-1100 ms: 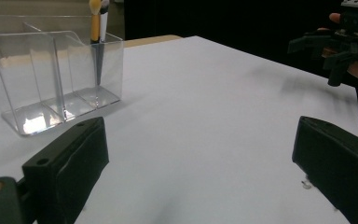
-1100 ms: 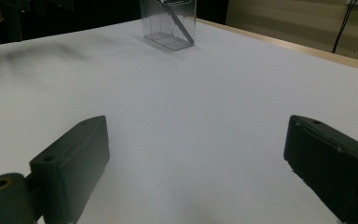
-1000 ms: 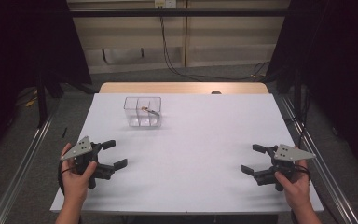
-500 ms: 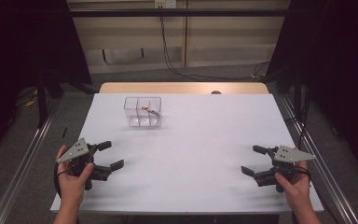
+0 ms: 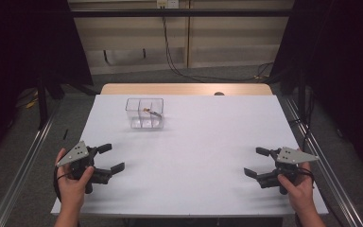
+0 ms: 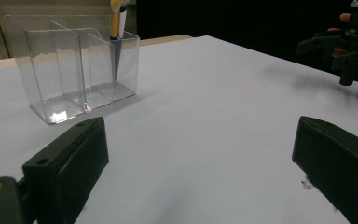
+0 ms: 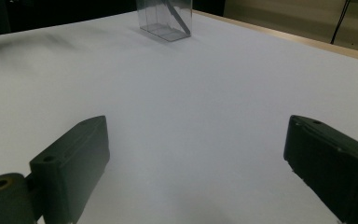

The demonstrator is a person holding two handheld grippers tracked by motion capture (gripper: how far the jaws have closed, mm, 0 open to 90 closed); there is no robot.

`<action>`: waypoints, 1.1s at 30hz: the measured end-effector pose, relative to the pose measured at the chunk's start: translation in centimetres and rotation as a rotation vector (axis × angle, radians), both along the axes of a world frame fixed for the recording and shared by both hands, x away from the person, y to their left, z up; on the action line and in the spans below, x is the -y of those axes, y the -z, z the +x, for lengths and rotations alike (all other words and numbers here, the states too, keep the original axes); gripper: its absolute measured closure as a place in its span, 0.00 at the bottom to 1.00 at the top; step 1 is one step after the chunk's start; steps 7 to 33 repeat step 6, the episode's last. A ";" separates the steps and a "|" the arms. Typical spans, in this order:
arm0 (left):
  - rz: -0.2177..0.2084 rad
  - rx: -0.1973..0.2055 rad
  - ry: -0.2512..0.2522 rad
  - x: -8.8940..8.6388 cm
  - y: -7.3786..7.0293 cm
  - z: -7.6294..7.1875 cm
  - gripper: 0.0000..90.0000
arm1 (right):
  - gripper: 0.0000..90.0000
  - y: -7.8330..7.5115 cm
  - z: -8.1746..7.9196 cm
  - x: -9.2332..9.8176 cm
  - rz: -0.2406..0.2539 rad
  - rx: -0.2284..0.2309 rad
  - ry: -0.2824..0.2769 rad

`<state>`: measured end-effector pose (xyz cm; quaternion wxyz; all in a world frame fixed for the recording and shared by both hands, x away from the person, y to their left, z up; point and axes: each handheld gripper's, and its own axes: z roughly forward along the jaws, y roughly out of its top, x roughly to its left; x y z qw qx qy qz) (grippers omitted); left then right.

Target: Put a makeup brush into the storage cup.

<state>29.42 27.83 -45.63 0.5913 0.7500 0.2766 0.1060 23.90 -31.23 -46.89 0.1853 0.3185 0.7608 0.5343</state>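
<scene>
Jaws spread wide on both grippers, clear organizer (image 5: pixel 144 113) top cropped, contents indistinct

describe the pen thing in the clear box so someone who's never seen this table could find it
Start at the white table and look to its far left part, where a clear plastic organiser with several compartments stands alone. One slim pen-like item leans inside a compartment on its right side in the high view. It has a yellow-orange top and a dark body, and the other compartments look empty.

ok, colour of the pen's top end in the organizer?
Yellow-orange; the pen shows best in the left gripper view.
</scene>
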 end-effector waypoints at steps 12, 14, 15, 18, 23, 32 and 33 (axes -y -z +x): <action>-0.010 0.008 -0.004 -0.1 -0.1 -0.1 0.04 | 0.07 0.0 0.1 0.0 -0.003 0.002 -0.001; -0.010 0.008 -0.004 -0.1 -0.1 -0.1 0.04 | 0.07 0.0 0.1 0.0 -0.003 0.002 -0.001; -0.010 0.008 -0.004 -0.1 -0.1 -0.1 0.04 | 0.07 0.0 0.1 0.0 -0.003 0.002 -0.001; -0.010 0.008 -0.004 -0.1 -0.1 -0.1 0.04 | 0.07 0.0 0.1 0.0 -0.003 0.002 -0.001; -0.010 0.008 -0.004 -0.1 -0.1 -0.1 0.04 | 0.07 0.0 0.1 0.0 -0.003 0.002 -0.001; -0.010 0.008 -0.004 -0.1 -0.1 -0.1 0.04 | 0.07 0.0 0.1 0.0 -0.003 0.002 -0.001; -0.010 0.008 -0.004 -0.1 -0.1 -0.1 0.04 | 0.07 0.0 0.1 0.0 -0.003 0.002 -0.001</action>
